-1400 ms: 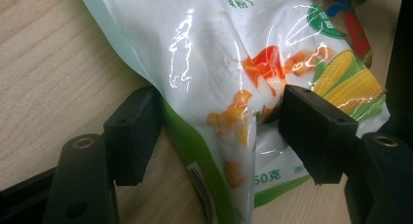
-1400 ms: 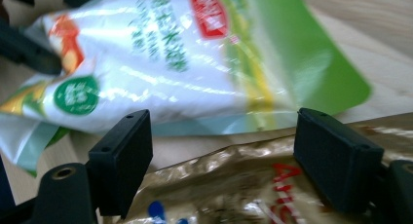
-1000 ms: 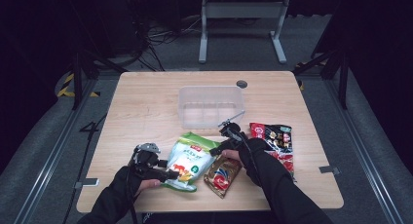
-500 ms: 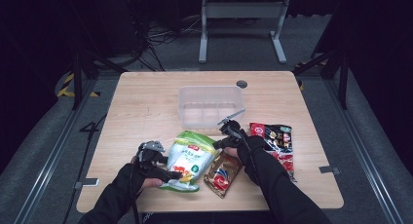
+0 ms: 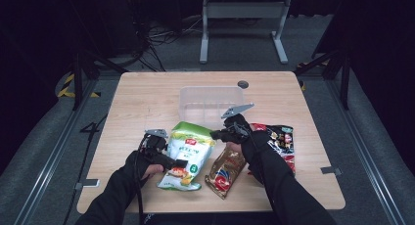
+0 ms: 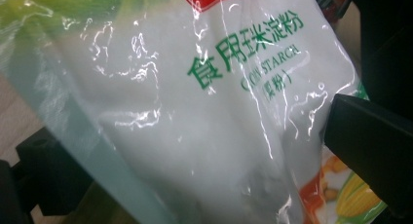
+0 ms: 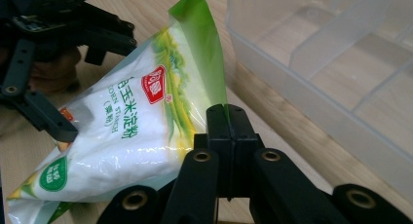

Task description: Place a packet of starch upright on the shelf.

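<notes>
Cornstarch bag: top edge pinched by right claw; left claw just released, straddling bag.

The clear bin blocks the way ahead; the table left of it seems free.

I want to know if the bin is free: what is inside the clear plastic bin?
The clear plastic bin looks bare inside: see-through dividers and the wooden table showing through its floor. The right claw covers part of its near wall.
</notes>
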`<state>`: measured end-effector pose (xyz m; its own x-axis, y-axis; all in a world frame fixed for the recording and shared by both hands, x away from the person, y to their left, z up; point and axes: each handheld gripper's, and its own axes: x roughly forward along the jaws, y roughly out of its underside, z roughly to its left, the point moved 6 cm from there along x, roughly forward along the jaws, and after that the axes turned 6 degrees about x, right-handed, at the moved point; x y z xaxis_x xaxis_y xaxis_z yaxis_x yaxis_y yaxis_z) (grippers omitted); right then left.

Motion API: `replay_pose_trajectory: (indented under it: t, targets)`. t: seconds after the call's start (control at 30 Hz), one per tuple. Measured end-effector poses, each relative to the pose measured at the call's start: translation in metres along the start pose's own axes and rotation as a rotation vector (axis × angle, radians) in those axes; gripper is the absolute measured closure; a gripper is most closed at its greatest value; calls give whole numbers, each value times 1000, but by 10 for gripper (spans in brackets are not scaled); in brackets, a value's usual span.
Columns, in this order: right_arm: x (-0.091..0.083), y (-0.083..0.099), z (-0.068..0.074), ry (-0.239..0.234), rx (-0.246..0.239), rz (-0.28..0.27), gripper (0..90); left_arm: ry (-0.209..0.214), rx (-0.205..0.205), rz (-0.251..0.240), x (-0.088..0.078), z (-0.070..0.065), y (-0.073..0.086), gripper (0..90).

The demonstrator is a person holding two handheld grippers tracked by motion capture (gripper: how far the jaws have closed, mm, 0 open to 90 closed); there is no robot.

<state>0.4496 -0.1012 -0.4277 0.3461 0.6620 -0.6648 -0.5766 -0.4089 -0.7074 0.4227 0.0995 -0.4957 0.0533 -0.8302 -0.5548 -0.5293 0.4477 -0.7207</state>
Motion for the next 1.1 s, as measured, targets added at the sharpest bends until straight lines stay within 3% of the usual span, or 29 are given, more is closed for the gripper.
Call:
replay_pose_trajectory:
  t: [0.07, 0.17, 0.23, 0.3, 0.37, 0.4, 0.47, 0.6, 0.73, 0.83, 0.93, 0.97, 1.0, 1.07, 1.1]
  targets:
    - [-3, -4, 2, -10, -15, -20, 900, 24, 15, -11, 3, -1, -7, 24]
    - [-3, -6, 5, -13, -32, -30, 900, 52, -3, -22, 5, -3, -13, 69]
    - [-4, -7, 6, -21, -43, -42, 900, 41, 14, -13, 5, -1, -15, 115]
    - [-6, -8, 8, -26, -56, -51, 900, 57, 5, -19, 4, 0, -17, 197]
    - [-6, -9, 10, -22, -61, -53, 900, 74, 6, -34, -1, 0, -18, 332]
    - [-7, -10, 11, -26, -70, -57, 900, 76, 17, -38, -3, -1, -19, 378]
    - [-8, -14, 14, -36, -72, -76, 900, 75, 49, -48, -6, -6, -21, 553]
    - [-8, -19, 20, -48, -86, -88, 900, 45, 100, -36, -7, -13, -23, 668]
    - [-10, -23, 22, -42, -88, -107, 900, 5, 110, -63, -12, -18, -26, 800]
    - [-13, -24, 23, -44, -75, -127, 898, -31, 122, -76, -17, -24, -27, 830]
    - [-18, -21, 22, -45, -78, -135, 748, -59, 113, -90, -20, -28, -26, 836]
    - [-21, -19, 21, -29, -72, -131, 782, -67, 116, -95, -21, -30, -26, 838]
    - [-26, -15, 20, -30, -78, -132, 759, -89, 117, -98, -22, -30, -26, 838]
    - [-30, -12, 18, -23, -80, -137, 716, -92, 119, -97, -22, -31, -26, 838]
    - [-42, -5, 14, 4, -83, -133, 536, -129, 127, -109, -25, -35, -27, 839]
